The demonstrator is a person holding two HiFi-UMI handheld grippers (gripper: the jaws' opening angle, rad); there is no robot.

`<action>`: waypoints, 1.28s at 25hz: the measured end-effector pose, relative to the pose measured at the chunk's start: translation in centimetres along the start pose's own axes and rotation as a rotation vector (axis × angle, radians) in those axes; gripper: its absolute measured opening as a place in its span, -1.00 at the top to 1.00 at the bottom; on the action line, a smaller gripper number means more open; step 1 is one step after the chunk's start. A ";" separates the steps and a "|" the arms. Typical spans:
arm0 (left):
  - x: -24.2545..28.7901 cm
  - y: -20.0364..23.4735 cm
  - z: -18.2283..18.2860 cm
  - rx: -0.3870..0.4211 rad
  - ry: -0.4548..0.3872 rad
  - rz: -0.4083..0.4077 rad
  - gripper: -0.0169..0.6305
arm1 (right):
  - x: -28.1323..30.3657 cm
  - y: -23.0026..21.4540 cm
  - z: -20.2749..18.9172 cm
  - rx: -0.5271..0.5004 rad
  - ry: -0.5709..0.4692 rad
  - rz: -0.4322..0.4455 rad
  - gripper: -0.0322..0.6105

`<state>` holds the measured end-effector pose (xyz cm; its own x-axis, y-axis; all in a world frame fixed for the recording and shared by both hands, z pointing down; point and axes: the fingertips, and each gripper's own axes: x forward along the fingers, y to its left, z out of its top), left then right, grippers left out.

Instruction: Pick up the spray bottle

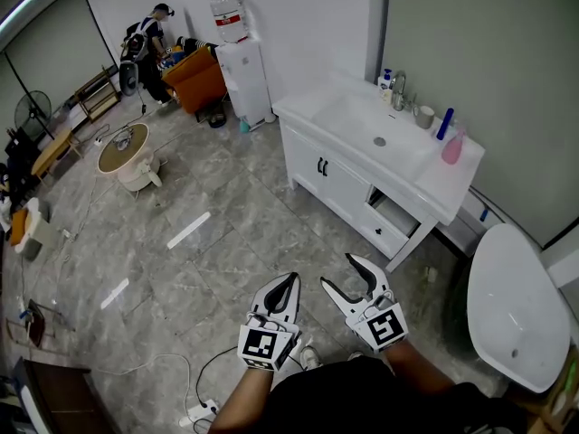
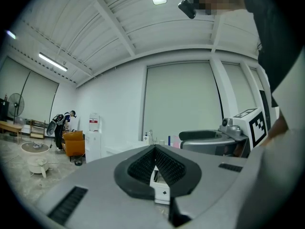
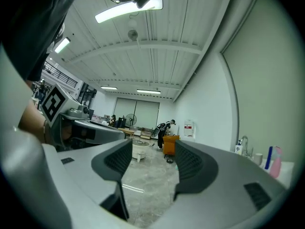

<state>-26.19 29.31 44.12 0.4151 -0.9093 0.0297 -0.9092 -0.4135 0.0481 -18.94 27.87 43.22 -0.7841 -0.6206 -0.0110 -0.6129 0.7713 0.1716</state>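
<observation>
The pink spray bottle [image 1: 451, 146] stands at the right end of the white vanity top [image 1: 362, 120], next to a blue bottle [image 1: 444, 123]. It also shows small at the far right of the right gripper view as the pink spray bottle [image 3: 275, 160], and faintly in the left gripper view [image 2: 174, 141]. Both grippers hang low over the floor, well short of the vanity. My left gripper [image 1: 288, 284] has its jaws together with nothing between them [image 2: 155, 149]. My right gripper [image 1: 340, 271] stands open and empty [image 3: 153, 163].
A faucet [image 1: 398, 87] and a cup [image 1: 425, 116] sit behind the sink. A white toilet [image 1: 511, 306] stands at the right. A water dispenser [image 1: 244, 70], an orange bin [image 1: 194, 78], a person [image 1: 149, 43] and a round stool [image 1: 127, 152] are farther off. Cables [image 1: 181, 369] lie on the floor.
</observation>
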 end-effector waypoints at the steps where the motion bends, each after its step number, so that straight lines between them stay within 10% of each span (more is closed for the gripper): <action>1: -0.3 0.3 0.0 0.002 0.002 -0.003 0.96 | 0.2 0.3 -0.1 0.004 0.000 -0.003 0.04; 9: -1.2 2.3 -0.4 -0.001 0.007 -0.020 0.96 | 1.4 0.5 -0.3 0.025 -0.032 -0.097 -0.91; 32: 16.7 3.7 -1.5 0.014 0.061 -0.115 0.96 | 5.6 -17.4 -6.8 0.065 0.044 -0.239 -0.94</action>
<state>-22.55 12.67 46.27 0.5174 -0.8515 0.0859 -0.8557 -0.5158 0.0406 -11.98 10.05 46.84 -0.6120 -0.7909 -0.0006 -0.7865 0.6085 0.1054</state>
